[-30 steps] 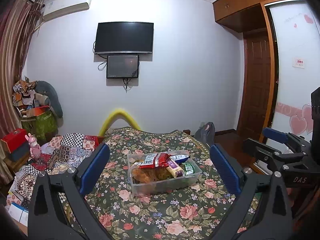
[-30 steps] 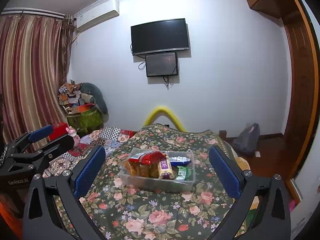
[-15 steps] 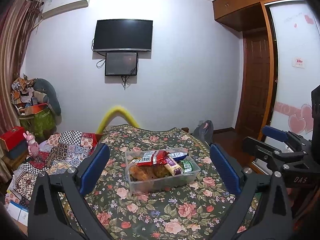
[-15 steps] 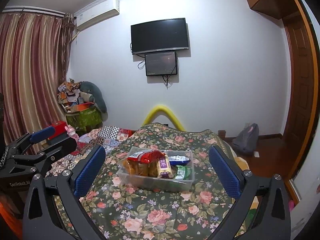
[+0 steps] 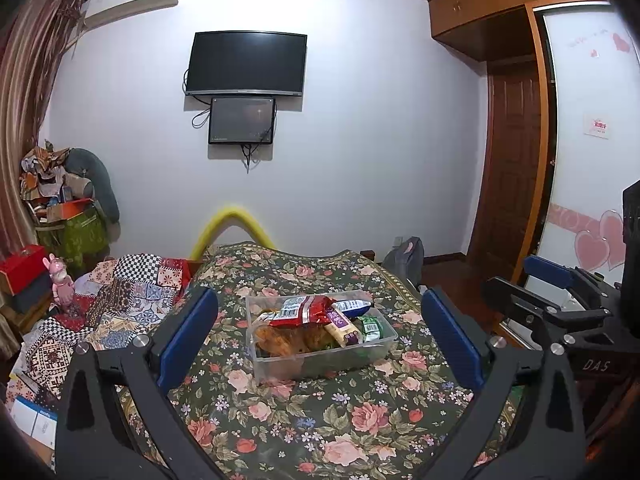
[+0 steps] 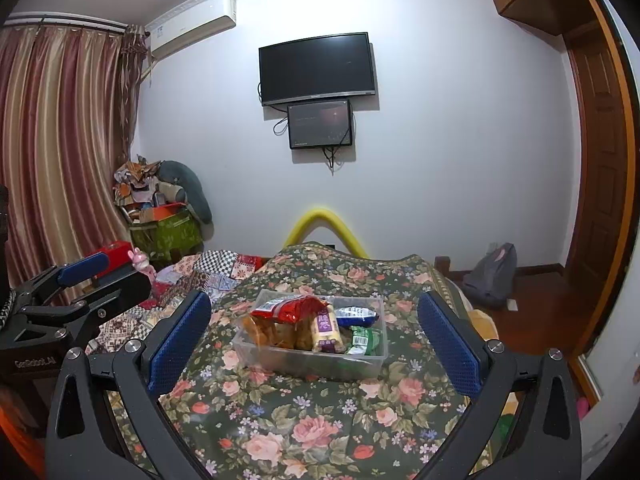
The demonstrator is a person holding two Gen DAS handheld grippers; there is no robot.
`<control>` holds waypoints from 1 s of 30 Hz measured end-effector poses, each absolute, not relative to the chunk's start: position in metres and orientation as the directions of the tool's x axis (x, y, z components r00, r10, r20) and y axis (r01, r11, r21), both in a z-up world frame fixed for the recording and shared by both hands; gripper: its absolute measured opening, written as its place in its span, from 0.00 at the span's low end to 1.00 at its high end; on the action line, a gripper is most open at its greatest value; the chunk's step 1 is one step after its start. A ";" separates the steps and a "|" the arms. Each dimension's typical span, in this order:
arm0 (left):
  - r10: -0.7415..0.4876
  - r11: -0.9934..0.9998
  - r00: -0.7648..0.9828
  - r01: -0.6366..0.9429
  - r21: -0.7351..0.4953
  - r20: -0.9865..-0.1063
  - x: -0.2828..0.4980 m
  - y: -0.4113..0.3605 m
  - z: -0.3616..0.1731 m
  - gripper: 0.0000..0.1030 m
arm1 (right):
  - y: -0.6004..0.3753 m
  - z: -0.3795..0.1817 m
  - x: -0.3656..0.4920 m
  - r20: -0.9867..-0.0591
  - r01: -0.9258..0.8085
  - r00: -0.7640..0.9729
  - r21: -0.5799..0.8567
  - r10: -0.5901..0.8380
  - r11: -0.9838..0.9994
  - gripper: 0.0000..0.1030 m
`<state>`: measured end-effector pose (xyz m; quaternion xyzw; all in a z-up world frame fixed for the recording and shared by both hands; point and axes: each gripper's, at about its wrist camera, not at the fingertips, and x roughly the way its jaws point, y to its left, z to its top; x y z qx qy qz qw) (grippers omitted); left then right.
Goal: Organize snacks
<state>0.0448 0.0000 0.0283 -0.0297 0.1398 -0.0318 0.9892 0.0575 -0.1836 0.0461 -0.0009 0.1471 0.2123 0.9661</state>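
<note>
**Snack bin ahead of both open grippers: risks and geometry**

**Risks**

1. Spillage. The clear plastic bin [image 5: 320,344] is heaped; the red snack bag [image 5: 302,312] rides above the rim and a purple-labelled packet [image 5: 340,322] leans up across the pile. A finger brushing the top layer on approach would likely push a packet over the wall.
2. Unstable support. The bin rests on a floral bedspread [image 5: 360,412] laid over a bed, not on a rigid surface. Downward pressure on one wall would probably tilt the bin, and a sideways push would drag the cloth along with it.
3. Slippery, crushable wrappers. A pinch on a loose corner of film may slide off; a hard pinch may crush the contents.
4. Gripper collision. In the left wrist view the right gripper [image 5: 546,272] sits just beside the left one, so a simultaneous reach toward the same bin could bring the two together.

**State of the fingers**

The left gripper [image 5: 320,334] and right gripper [image 6: 314,338] both stand spread wide and hold nothing.

**Position of the bin**

In each wrist view the bin lies forward of the fingertips, roughly centred between the two fingers and well apart from both. The green packet [image 6: 366,338] and blue packet [image 6: 356,314] occupy the end nearer the right-hand finger; the red bag lies toward the left-hand finger.
</note>
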 end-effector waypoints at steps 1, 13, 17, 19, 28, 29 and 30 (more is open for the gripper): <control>-0.071 0.996 0.959 0.055 -0.067 -0.275 0.045 0.000 0.028 1.00 | -0.184 0.046 0.057 -0.284 -0.409 0.868 0.060 0.408 0.911 1.00; -0.082 0.996 0.956 0.069 -0.054 -0.280 0.046 -0.002 0.027 1.00 | -0.185 0.046 0.059 -0.284 -0.407 0.869 0.058 0.406 0.911 1.00; -0.085 0.996 0.955 0.074 -0.049 -0.285 0.047 -0.004 0.025 1.00 | -0.185 0.046 0.059 -0.284 -0.408 0.868 0.059 0.407 0.911 1.00; -0.083 0.996 0.955 0.072 -0.049 -0.285 0.047 -0.004 0.025 1.00 | -0.185 0.046 0.059 -0.283 -0.407 0.869 0.059 0.406 0.911 1.00; -0.078 0.997 0.954 0.070 -0.035 -0.288 0.048 -0.007 0.023 1.00 | -0.184 0.046 0.060 -0.285 -0.406 0.869 0.061 0.405 0.912 1.00; -0.083 0.996 0.953 0.076 -0.035 -0.290 0.048 -0.008 0.022 1.00 | -0.184 0.046 0.061 -0.286 -0.406 0.868 0.061 0.406 0.912 1.00; -0.087 0.996 0.953 0.080 -0.035 -0.291 0.049 -0.008 0.021 1.00 | -0.183 0.045 0.062 -0.288 -0.407 0.867 0.062 0.406 0.911 1.00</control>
